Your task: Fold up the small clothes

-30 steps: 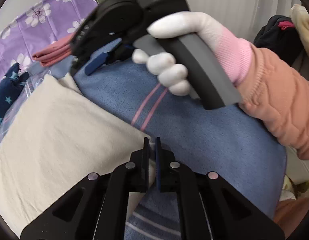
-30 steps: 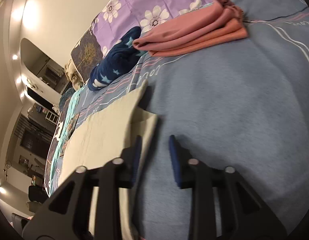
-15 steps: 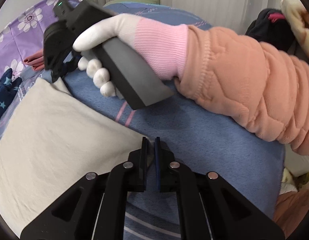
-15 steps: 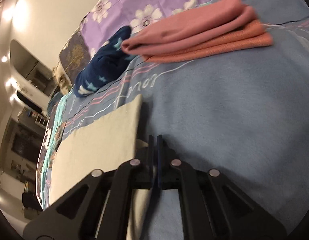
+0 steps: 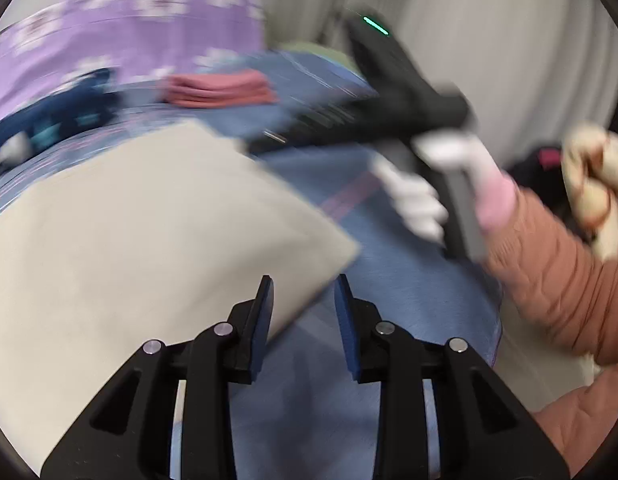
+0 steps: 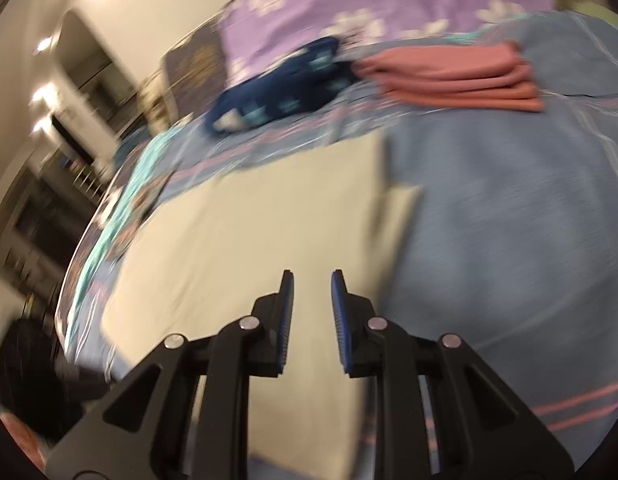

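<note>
no containers seen | 1 cream cloth (image 5: pixel 141 232) flat on blue bedspread (image 5: pixel 409 288) | 1 navy star garment (image 6: pixel 277 84), 1 pink folded stack (image 6: pixel 457 80) behind | left gripper (image 5: pixel 303 296) jaws opening, narrow gap, nothing pinched | right gripper (image 6: pixel 312 292) jaws opening, empty, above cloth

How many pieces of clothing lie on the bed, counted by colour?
Cream: 1, the cream garment lying flat.
Pink: 1 folded pink stack; its blurred layers cannot be counted apart.
Navy with pale stars: 1, the navy garment beside the stack.
Total: 3 items or stacks on the blue bedcover.
</note>
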`<state>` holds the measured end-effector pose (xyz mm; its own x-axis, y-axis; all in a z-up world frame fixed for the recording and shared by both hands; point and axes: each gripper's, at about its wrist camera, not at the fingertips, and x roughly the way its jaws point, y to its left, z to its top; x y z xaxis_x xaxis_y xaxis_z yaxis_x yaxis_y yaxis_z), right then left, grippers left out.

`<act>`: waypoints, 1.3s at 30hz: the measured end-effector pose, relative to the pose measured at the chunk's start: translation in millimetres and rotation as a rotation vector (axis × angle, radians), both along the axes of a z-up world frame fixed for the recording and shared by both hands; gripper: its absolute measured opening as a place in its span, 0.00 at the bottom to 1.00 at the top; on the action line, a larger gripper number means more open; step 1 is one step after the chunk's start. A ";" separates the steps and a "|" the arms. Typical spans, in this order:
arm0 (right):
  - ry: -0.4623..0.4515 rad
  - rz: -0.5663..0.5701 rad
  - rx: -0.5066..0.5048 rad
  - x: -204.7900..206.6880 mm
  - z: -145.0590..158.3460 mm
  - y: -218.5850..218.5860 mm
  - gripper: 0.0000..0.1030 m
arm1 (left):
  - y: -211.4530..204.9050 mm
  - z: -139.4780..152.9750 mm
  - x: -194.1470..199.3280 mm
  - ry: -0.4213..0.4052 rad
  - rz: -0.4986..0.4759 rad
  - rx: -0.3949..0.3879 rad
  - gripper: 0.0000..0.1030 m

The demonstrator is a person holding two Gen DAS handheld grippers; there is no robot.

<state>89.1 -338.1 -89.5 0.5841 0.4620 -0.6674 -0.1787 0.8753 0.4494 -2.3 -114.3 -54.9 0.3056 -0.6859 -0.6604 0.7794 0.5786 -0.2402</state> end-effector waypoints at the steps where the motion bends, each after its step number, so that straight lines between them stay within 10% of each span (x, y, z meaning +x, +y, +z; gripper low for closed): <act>1: 0.001 0.039 -0.010 -5.4 -1.1 12.5 0.22 | 27.4 4.1 2.3 -0.001 0.066 -0.024 0.33; 6: 0.102 0.115 -0.274 -17.8 -33.3 61.7 0.28 | 151.9 8.3 5.2 -0.028 0.390 -0.082 0.42; 14: -0.018 0.162 -0.351 4.1 31.6 139.9 0.30 | 323.3 -19.8 -3.3 0.018 0.799 -0.107 0.28; 22: -0.060 0.376 -0.333 14.4 34.6 260.6 0.39 | 347.3 -57.4 22.8 0.174 0.674 -0.188 0.27; 39: 0.009 0.427 -0.389 51.6 10.3 342.1 0.44 | 328.5 -71.9 56.8 0.299 0.481 -0.251 0.40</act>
